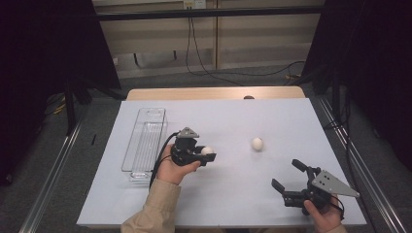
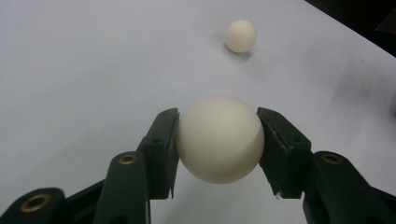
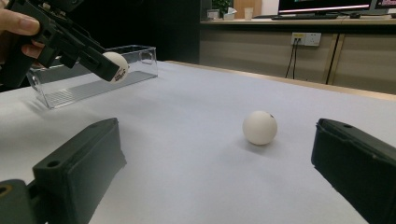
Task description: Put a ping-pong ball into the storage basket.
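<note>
The left gripper (image 1: 208, 156) is closed on a white ball (image 1: 207, 151), its two black jaws pressing the ball's opposite sides, as the left gripper view shows with the ball (image 2: 219, 139) wedged squarely between the pads. The held ball sits lifted off the white surface (image 1: 233, 121); in the right gripper view it (image 3: 117, 65) hangs in the air in front of the clear plastic tray (image 3: 84, 81), with the left gripper (image 3: 100, 63) coming in from the upper left, wrapped in the person's left hand (image 3: 18, 32). In the high view that hand (image 1: 176, 167) grasps the body of the gripper just right of the tray (image 1: 145, 141), which lies lengthwise along the left part of the surface. A second white ball (image 1: 257, 143) rests on the surface, well apart from the held one and to its right; it also appears beyond the held ball in the left gripper view (image 2: 241, 36) and between the jaws' sightline in the right gripper view (image 3: 260, 127), though clearly ahead of them and untouched. The right gripper (image 1: 289, 177) stands wide open near the front right corner of the surface, nothing between its jaws, held by the right hand (image 1: 323, 213).
</note>
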A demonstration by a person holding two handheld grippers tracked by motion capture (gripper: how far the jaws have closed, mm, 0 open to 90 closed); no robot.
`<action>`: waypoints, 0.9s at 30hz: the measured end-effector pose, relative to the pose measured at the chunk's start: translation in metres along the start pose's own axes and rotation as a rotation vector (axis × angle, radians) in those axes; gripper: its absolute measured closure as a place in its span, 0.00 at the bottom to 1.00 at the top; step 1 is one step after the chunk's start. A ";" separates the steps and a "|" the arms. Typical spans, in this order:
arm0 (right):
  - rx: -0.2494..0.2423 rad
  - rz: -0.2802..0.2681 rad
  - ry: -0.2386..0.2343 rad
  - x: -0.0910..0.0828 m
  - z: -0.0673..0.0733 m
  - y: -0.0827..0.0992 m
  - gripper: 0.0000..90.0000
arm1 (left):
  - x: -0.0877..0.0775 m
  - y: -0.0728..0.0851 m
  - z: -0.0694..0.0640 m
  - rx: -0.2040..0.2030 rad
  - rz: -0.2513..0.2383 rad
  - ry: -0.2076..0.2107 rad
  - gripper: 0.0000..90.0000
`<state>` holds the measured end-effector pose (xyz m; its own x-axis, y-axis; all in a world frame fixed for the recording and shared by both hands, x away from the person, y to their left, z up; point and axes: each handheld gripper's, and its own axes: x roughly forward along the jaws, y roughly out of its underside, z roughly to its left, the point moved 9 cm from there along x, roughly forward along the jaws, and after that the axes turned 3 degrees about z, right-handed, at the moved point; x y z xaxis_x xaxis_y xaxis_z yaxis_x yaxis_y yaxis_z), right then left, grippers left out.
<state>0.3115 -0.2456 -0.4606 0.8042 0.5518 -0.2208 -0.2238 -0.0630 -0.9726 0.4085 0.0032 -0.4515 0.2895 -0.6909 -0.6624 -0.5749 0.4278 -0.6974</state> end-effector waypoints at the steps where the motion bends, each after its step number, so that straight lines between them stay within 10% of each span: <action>1: 0.000 0.000 0.000 0.000 0.000 0.000 0.01 | -0.001 0.000 0.001 -0.002 -0.005 -0.003 0.57; 27: 0.002 -0.003 0.000 0.000 0.001 0.000 0.01 | -0.015 -0.001 0.013 -0.016 -0.015 -0.027 0.57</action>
<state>0.3114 -0.2450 -0.4602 0.8048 0.5520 -0.2184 -0.2228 -0.0602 -0.9730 0.4145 0.0206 -0.4437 0.3182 -0.6812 -0.6594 -0.5828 0.4080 -0.7028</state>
